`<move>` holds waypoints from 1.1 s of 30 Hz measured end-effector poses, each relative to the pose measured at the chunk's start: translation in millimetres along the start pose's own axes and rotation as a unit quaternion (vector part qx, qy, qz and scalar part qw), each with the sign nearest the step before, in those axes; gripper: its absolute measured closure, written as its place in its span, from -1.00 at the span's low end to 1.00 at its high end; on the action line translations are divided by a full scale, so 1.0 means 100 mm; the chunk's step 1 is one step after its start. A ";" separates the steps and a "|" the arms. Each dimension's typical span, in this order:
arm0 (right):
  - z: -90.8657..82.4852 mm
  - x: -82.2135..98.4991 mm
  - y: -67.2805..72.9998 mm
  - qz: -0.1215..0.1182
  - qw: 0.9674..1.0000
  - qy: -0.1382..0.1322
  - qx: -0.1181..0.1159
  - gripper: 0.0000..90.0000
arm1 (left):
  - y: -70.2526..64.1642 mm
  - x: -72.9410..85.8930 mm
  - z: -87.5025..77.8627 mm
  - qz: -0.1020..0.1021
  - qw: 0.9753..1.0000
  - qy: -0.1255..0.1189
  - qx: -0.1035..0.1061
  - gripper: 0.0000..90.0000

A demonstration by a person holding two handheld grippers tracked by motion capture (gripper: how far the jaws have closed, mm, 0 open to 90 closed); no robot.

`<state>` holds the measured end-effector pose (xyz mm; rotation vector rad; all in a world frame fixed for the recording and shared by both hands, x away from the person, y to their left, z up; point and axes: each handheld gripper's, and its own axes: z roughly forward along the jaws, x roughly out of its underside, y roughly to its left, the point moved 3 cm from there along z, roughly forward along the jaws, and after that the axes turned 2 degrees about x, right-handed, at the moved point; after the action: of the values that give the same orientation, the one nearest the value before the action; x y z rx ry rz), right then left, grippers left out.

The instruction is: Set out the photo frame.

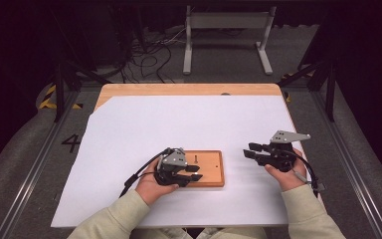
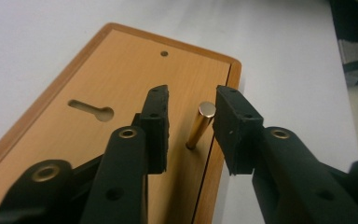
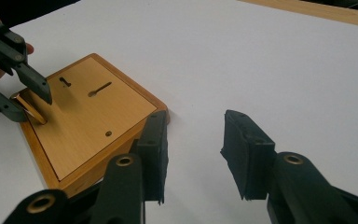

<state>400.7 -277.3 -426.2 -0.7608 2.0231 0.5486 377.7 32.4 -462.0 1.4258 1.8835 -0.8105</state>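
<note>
In the left gripper view, the left gripper (image 2: pixel 191 100) has its two black jaws spread on either side of a small brass pin (image 2: pixel 199 125). The pin stands tilted in a hole in a wooden board (image 2: pixel 121 74), close to the board's edge. The right-hand pad looks just beside or touching the pin's flat top, while a clear gap remains on the other side, so the pads do not pinch it. A keyhole-shaped slot (image 2: pixel 92 109) is cut into the board to the left of the jaws, and a small round hole (image 2: pixel 164 53) sits farther off.

In the high view, the left hand (image 1: pixel 151 184) holds this gripper over the left part of the board, which lies flat on a white sheet (image 1: pixel 179 119) covering the table (image 1: pixel 189 89), near the person's side.

The right gripper (image 3: pixel 193 140) has its jaws spread with nothing between them (white sheet shows through the gap). In the high view it is held by the right hand (image 1: pixel 283 174) above the sheet, well apart from the board on the right, jaws pointing toward it. Pale sleeves (image 1: pixel 109 219) enter from the bottom edge.
</note>
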 end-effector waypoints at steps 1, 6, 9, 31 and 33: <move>0.00 0.00 0.00 0.000 1.000 0.000 0.000 0.35 | -0.01 0.00 0.01 0.004 1.000 0.005 -0.001 0.52; 0.01 0.00 0.01 0.000 1.000 0.003 -0.001 0.35 | -0.02 0.03 0.04 0.026 0.999 0.027 -0.014 0.72; 0.01 0.00 0.01 -0.002 1.000 0.003 0.000 0.35 | -0.03 0.02 0.04 0.030 0.999 0.027 -0.016 0.86; 0.05 -0.02 0.05 -0.018 1.000 0.011 0.006 0.37 | -0.39 0.04 0.07 0.236 0.959 0.063 -0.146 0.83; 0.04 -0.03 0.06 -0.021 1.000 0.010 0.008 0.37 | -0.41 0.05 0.07 0.247 0.955 0.065 -0.153 0.83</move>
<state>400.4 -269.4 -425.5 -0.8007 2.0233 0.5028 338.0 20.1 -466.0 1.6727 1.5496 -0.1783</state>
